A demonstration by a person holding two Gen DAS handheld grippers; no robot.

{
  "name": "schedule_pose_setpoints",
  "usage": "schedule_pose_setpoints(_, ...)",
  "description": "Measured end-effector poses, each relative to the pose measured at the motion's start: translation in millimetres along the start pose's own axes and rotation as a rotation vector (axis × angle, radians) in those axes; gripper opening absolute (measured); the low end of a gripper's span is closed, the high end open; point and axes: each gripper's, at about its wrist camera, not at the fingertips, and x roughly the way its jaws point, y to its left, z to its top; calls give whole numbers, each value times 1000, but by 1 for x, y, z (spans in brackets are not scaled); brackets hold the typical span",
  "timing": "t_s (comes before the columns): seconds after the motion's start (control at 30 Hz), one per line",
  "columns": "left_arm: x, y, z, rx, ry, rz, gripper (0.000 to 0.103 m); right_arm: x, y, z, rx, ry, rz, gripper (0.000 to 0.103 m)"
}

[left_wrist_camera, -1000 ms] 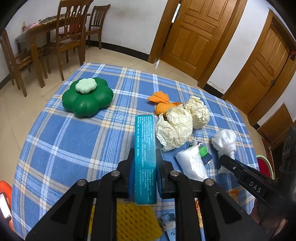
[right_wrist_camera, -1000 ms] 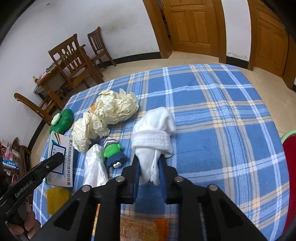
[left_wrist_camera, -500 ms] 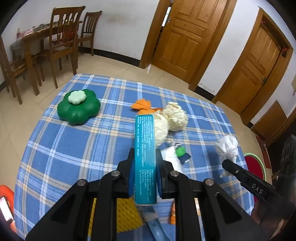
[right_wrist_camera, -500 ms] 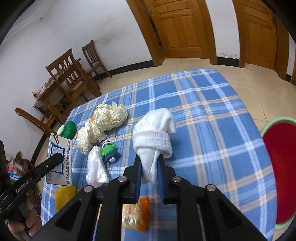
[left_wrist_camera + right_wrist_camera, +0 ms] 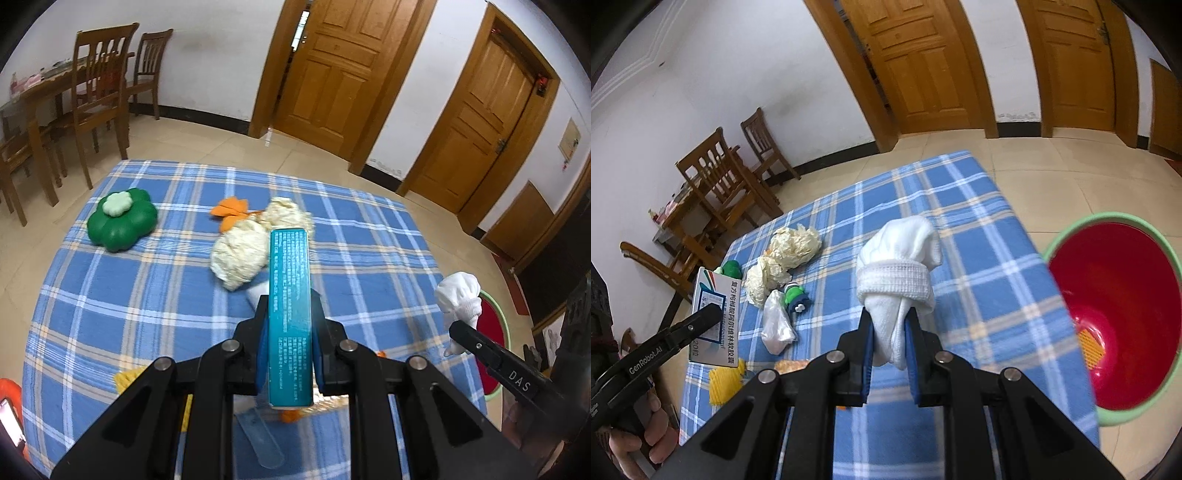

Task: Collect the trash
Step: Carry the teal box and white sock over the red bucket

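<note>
A long teal carton [image 5: 289, 314] stands upright between the pads of my left gripper [image 5: 290, 328], which is shut on it above the blue plaid table [image 5: 110, 314]. The right wrist view shows the same carton [image 5: 716, 314] from its white printed side at the left. My right gripper [image 5: 890, 332] is shut on a rolled white sock [image 5: 897, 273], held over the table's right part. A red bin with a green rim [image 5: 1071, 236] stands on the floor just past the table's right edge. The sock [image 5: 460, 295] also shows at the right of the left wrist view.
On the cloth lie two crumpled cream paper balls [image 5: 243, 254], orange peel [image 5: 229, 210], a green flower-shaped box [image 5: 122, 221], a green toy figure [image 5: 796, 295], a clear plastic bag [image 5: 775, 325] and yellow foam mesh [image 5: 726, 380]. Wooden chairs [image 5: 99, 92] stand behind.
Both grippers have risen and drawn back from the table with their loads. The right gripper has swung right, bringing the red bin into its view.
</note>
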Motion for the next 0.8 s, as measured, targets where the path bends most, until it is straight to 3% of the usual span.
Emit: schedule_pose_setpoints(0.8, -3, -86, -11, 162, 45, -131, 19, -66, -77, -16, 153, -108, -102, 17)
